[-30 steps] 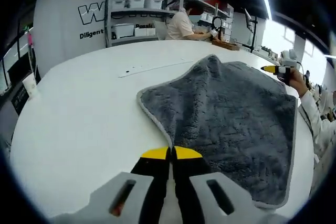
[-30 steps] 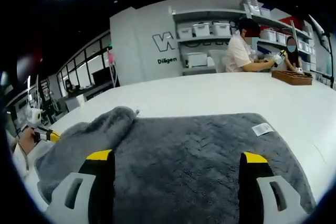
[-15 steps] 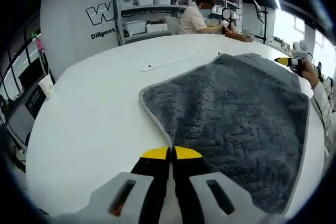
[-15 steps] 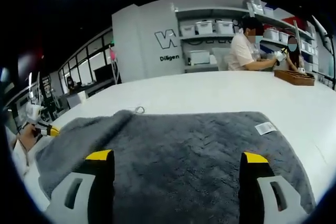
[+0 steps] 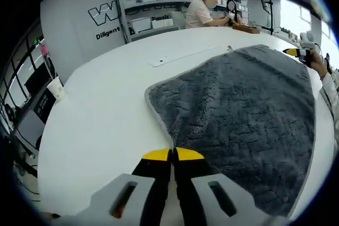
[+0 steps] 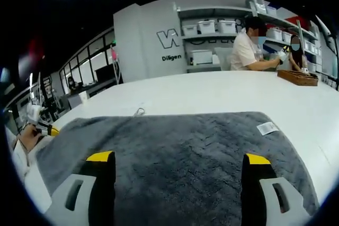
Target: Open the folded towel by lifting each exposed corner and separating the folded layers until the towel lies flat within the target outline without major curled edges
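A grey plush towel (image 5: 238, 104) lies spread out and nearly flat on the white table (image 5: 100, 115). My left gripper (image 5: 174, 154) is shut on the towel's near hem, where the pale edge runs into the closed jaws. The right gripper view shows the same towel (image 6: 180, 152) with a white label (image 6: 266, 128) near its far right corner. My right gripper (image 6: 179, 158) stands open, its jaws wide apart over the cloth with nothing between them. The right gripper (image 5: 294, 52) also appears past the towel's far side, held by a hand. The left gripper (image 6: 50, 129) sits at the towel's left corner.
A thin pale strip (image 5: 180, 56) lies on the table beyond the towel. A white cup (image 5: 57, 87) stands near the table's left edge. Shelves with bins (image 5: 153, 3) line the back wall, where people (image 6: 246, 48) sit beside a wooden tray (image 6: 299, 78).
The raised hump at the towel's far left corner has dropped and the cloth now lies flat. The left gripper view has shifted; both grippers keep their states.
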`<state>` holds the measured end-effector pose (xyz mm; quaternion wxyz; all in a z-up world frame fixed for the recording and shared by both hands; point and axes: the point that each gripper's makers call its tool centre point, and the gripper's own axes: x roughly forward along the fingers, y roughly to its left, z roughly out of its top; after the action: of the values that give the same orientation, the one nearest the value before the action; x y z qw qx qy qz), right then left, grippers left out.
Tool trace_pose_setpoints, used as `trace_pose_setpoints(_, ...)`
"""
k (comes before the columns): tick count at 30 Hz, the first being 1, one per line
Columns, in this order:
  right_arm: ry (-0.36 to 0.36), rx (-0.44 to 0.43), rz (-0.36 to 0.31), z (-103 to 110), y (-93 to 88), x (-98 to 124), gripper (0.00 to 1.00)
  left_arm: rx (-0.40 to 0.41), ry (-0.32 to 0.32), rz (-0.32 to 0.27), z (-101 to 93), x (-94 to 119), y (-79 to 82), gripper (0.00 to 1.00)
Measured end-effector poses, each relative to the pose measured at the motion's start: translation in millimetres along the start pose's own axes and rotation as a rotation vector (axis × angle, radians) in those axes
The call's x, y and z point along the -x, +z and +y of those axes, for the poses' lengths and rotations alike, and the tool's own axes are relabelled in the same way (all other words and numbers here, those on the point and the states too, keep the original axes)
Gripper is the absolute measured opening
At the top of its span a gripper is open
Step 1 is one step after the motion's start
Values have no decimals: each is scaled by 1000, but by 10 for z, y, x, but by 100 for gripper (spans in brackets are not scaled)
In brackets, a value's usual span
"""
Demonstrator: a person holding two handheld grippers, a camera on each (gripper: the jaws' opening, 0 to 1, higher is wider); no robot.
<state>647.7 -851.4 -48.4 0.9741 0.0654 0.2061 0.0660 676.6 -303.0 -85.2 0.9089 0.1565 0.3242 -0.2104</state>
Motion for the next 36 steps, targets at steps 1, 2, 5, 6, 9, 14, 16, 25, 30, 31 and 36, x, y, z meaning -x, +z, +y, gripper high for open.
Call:
trace_pose_setpoints(1, 0, 0, 0, 1, 0, 0, 99, -4, 3, 3, 11, 2, -6, 1)
trace_pose_setpoints(2, 1, -1, 0, 1, 0, 1, 99, -5, 5, 6, 23, 5, -14, 1)
trace_pose_setpoints(5, 1, 0, 0, 1, 1, 2, 99, -3, 8, 11, 73, 3, -24, 1)
trace_pose_setpoints(6, 2, 0, 0, 1, 2, 1, 99, -10, 18, 16, 97, 6, -34, 1)
trace_pose_setpoints(9, 4, -1, 1, 5, -1, 1, 99, -30, 46, 32, 164, 17, -53, 1)
trace_pose_setpoints(14, 7, -2, 4, 12, -5, -2, 99, -61, 91, 61, 273, 44, -93, 1)
trace_pose_setpoints(16, 8, -1, 4, 16, -5, -2, 99, -63, 106, 68, 323, 56, -114, 1)
trace_pose_setpoints(25, 8, -3, 6, 15, -11, -1, 99, -72, 175, 87, 518, 91, -172, 1)
trace_pose_setpoints(30, 9, -2, 7, 17, -10, -4, 99, -79, 207, 93, 620, 92, -185, 1)
trace_pose_setpoints(31, 9, -2, 8, 14, -9, -7, 99, -80, 217, 95, 638, 97, -191, 1)
trace_pose_setpoints(36, 10, 1, 13, 18, -19, -7, 99, -78, 236, 103, 704, 110, -212, 1)
